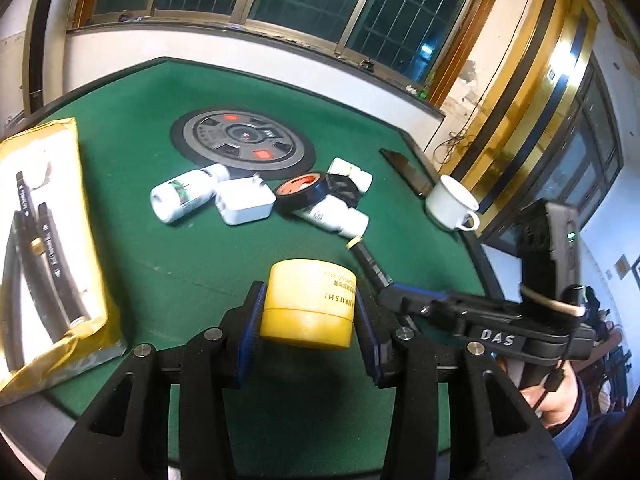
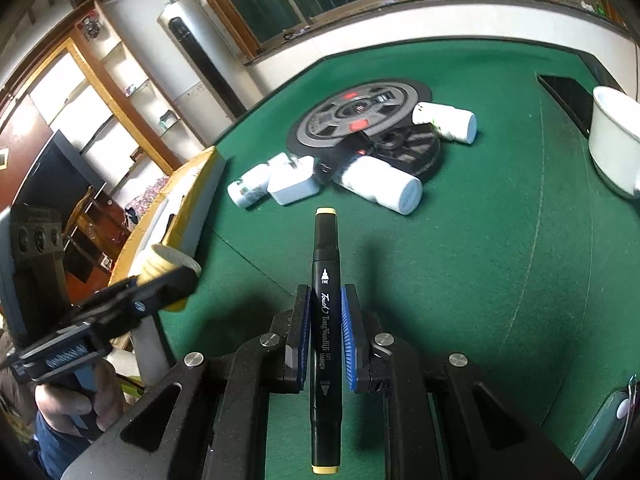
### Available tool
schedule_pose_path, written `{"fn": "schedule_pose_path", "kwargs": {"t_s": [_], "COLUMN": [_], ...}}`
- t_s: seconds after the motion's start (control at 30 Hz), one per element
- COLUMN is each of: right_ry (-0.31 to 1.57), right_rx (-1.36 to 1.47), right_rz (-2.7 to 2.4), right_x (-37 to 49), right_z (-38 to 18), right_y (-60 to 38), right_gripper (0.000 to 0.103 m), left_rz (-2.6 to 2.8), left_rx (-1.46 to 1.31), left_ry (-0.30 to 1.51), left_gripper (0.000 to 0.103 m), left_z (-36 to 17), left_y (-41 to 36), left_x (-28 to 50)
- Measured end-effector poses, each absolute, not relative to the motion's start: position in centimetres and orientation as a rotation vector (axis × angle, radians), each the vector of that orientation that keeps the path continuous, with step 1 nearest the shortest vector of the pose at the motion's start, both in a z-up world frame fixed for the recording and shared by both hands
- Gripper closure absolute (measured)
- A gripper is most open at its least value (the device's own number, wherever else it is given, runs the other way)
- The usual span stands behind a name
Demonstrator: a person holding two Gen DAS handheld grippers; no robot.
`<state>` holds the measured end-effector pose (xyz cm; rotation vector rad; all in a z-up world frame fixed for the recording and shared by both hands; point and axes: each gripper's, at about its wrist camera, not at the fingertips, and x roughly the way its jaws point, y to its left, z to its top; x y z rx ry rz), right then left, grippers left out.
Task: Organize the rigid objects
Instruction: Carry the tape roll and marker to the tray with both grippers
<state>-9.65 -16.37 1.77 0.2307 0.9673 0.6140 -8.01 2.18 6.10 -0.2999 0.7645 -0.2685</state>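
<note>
**Both hands loaded over the green surface**

Now I have something in each hand. My left gripper [image 1: 308, 312] is clamped across the sides of a yellow jar [image 1: 310, 304], lifted clear of the green surface [image 1: 160, 120], its blue pads [image 1: 251, 322] pressing the wall just by the lid seam. My right gripper [image 2: 325, 320] is clenched on a black marker [image 2: 326, 340] at mid-barrel, its yellow-capped tip pointing ahead.

I judge the jar to be stiff, smooth plastic, light but apt to slip or twist, so a hold low across its widest part suits it. The marker is slim and rigid; gripped near its middle it should stay balanced.

On the left sits a yellow-lined tray [image 1: 86, 200] already holding markers. Left in the middle: white bottles [image 1: 182, 196], a charger [image 1: 244, 202], a tape roll [image 1: 300, 194] and, farther right, a white cup [image 1: 452, 200].
</note>
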Motion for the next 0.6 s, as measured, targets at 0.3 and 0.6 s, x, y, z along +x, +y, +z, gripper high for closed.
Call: {"fn": "schedule_pose_path", "kwargs": {"t_s": [0.3, 0.6], "right_ry": [1.012, 0.999], "right_rx": [0.264, 0.288], "right_rz": [0.631, 0.650], "right_x": [-9.10, -8.97], "right_z": [1.18, 1.28], "right_y": [-16.56, -17.03], "right_gripper": [0.090, 0.090], "left_rz": [-0.299, -0.319], "left_rx": [-0.325, -0.342], "left_ry": [0.766, 0.746], "left_gripper": [0.063, 0.063], "left_z": [5.81, 6.43], "left_y": [2.21, 2.69], "left_x": [-7.52, -7.45]}}
